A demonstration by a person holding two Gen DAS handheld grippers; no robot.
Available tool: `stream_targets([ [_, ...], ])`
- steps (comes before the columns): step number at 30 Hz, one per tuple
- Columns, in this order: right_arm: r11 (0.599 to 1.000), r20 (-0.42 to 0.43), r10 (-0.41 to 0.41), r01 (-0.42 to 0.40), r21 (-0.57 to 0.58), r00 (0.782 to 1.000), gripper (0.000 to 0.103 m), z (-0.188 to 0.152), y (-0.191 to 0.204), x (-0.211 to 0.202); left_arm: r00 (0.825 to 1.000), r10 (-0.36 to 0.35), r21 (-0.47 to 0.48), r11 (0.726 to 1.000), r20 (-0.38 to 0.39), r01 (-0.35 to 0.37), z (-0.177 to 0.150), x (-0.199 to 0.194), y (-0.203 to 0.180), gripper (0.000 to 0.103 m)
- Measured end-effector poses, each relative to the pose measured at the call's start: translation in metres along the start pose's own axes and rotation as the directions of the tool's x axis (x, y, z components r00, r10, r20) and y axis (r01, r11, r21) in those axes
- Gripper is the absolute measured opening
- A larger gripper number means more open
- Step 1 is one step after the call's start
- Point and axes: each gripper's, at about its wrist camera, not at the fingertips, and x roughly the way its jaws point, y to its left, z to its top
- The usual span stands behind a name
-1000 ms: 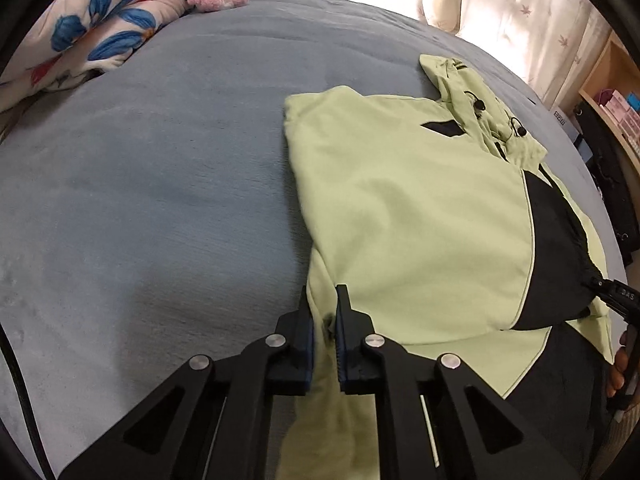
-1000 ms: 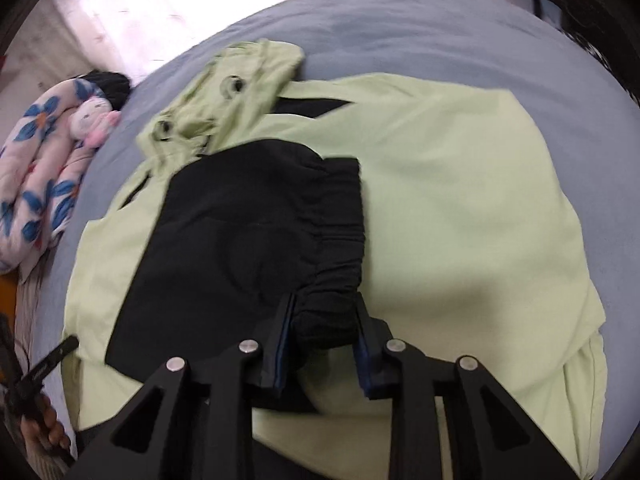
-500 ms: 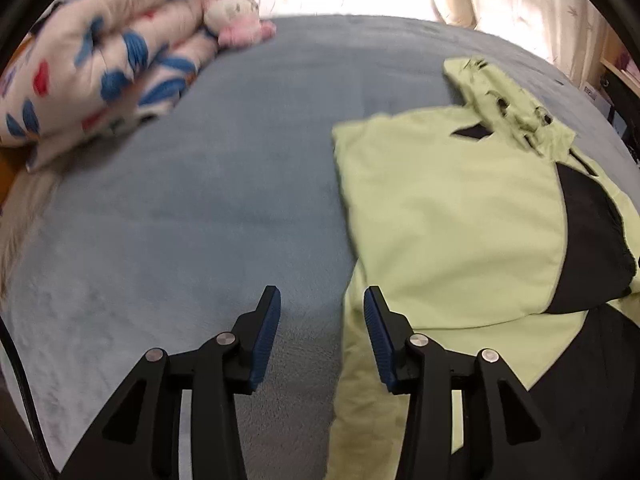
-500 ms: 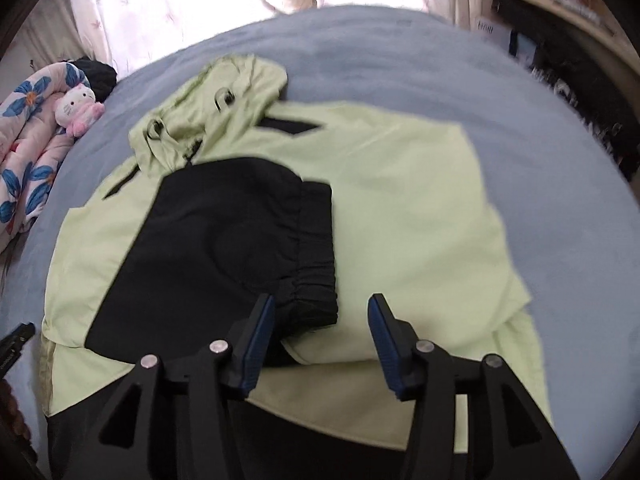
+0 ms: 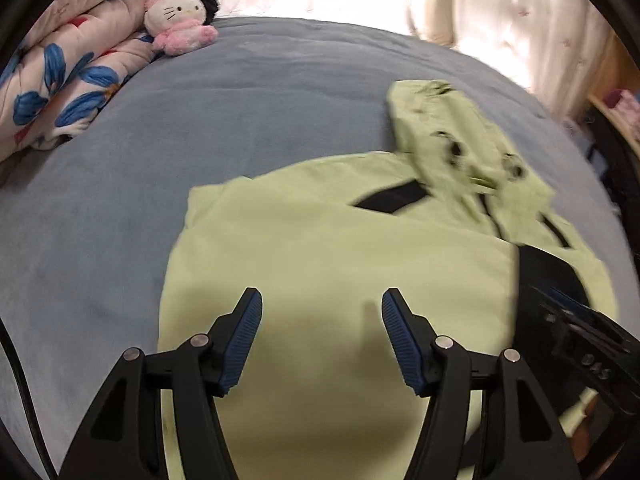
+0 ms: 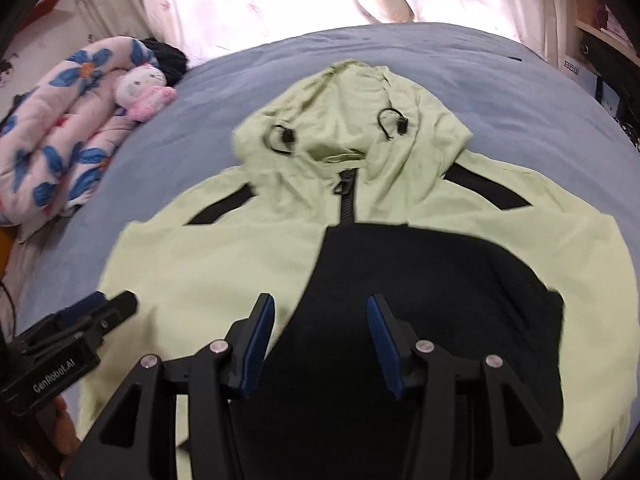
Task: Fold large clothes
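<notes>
Jacket [image 6: 256,264] lies sleeves-in on the bed [image 5: 120,208]; with left tool [image 5: 322,336] just spreading wider and right tool [image 6: 320,340] released, both empty, regrasp the hem evenly.

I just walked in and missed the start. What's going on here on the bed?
A person is folding a light green hooded jacket with black panels, laid on a blue-grey bed, using a handheld gripper in each hand. Both sleeves lie folded in across the body. The left gripper and right gripper hover over the jacket with nothing between the fingers; the left's jaws have just been opening. A plush cat toy and a floral quilt sit at the bed's far corner.
</notes>
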Motion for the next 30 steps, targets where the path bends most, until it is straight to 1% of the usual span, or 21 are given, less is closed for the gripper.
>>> stream_targets([
  [1,1.0,-0.007,-0.019,0.019,0.01,1.0,0.049,0.003,-0.008,0.006,0.999,0.031,0.003,1.0,-0.008,-0.031,0.004,0.01,0.003,0.061],
  [2,0.998,-0.012,-0.057,0.057,0.02,0.998,0.048,0.006,-0.019,0.01,0.998,0.062,0.008,0.998,-0.019,-0.062,0.007,0.019,0.01,0.061],
  [3,0.993,-0.008,-0.114,0.114,0.024,0.993,0.047,0.008,-0.037,0.011,0.995,0.092,0.013,0.996,-0.028,-0.092,0.008,0.026,0.017,0.061],
  [5,0.982,0.0,-0.186,0.186,0.032,0.983,0.047,0.009,-0.064,0.011,0.985,0.167,0.02,0.986,-0.035,-0.167,0.009,0.038,0.037,0.061],
  [6,0.98,-0.004,-0.193,0.193,0.045,0.981,0.042,0.008,-0.084,0.01,0.984,0.175,0.015,0.985,-0.03,-0.174,0.008,0.04,0.047,0.063],
  [7,0.988,-0.009,-0.147,0.147,0.056,0.989,0.035,0.006,-0.101,0.008,0.984,0.178,0.005,0.984,-0.024,-0.178,0.007,0.04,0.058,0.063],
  [8,0.99,-0.013,-0.123,0.123,0.062,0.992,0.02,0.005,-0.11,0.006,0.983,0.183,-0.012,0.983,-0.024,-0.183,0.007,0.041,0.07,0.063],
  [9,0.992,-0.016,-0.111,0.112,0.063,0.994,0.011,0.003,-0.118,0.003,0.985,0.174,-0.027,0.984,-0.025,-0.174,0.006,0.041,0.078,0.065],
  [10,0.993,-0.02,-0.094,0.096,0.066,0.995,0.011,0.002,-0.122,0.0,0.988,0.153,-0.051,0.987,-0.026,-0.154,0.006,0.039,0.087,0.065],
  [12,0.994,-0.026,-0.084,0.086,0.068,0.996,0.012,0.001,-0.122,-0.004,0.988,0.151,-0.082,0.985,-0.036,-0.154,0.006,0.037,0.096,0.065],
  [13,0.994,-0.03,-0.081,0.083,0.065,0.996,0.015,0.001,-0.119,-0.005,0.988,0.15,-0.09,0.984,-0.042,-0.153,0.007,0.036,0.098,0.065],
  [15,0.993,-0.029,-0.094,0.096,0.071,0.995,0.016,0.003,-0.115,-0.008,0.988,0.146,-0.098,0.984,-0.048,-0.151,0.01,0.035,0.102,0.065],
  [18,0.994,-0.017,-0.069,0.07,0.089,0.997,0.018,0.006,-0.109,-0.018,0.987,0.152,-0.096,0.983,-0.046,-0.156,0.014,0.027,0.102,0.065],
  [23,0.997,0.002,-0.05,0.05,0.055,0.999,0.024,0.005,-0.094,-0.052,0.991,0.135,-0.057,0.989,0.003,-0.135,0.013,-0.013,0.093,0.065],
  [30,0.999,0.019,-0.028,0.027,0.026,0.999,0.025,-0.002,-0.085,-0.115,0.994,0.096,-0.005,0.995,0.044,-0.095,0.008,-0.08,0.073,0.065],
])
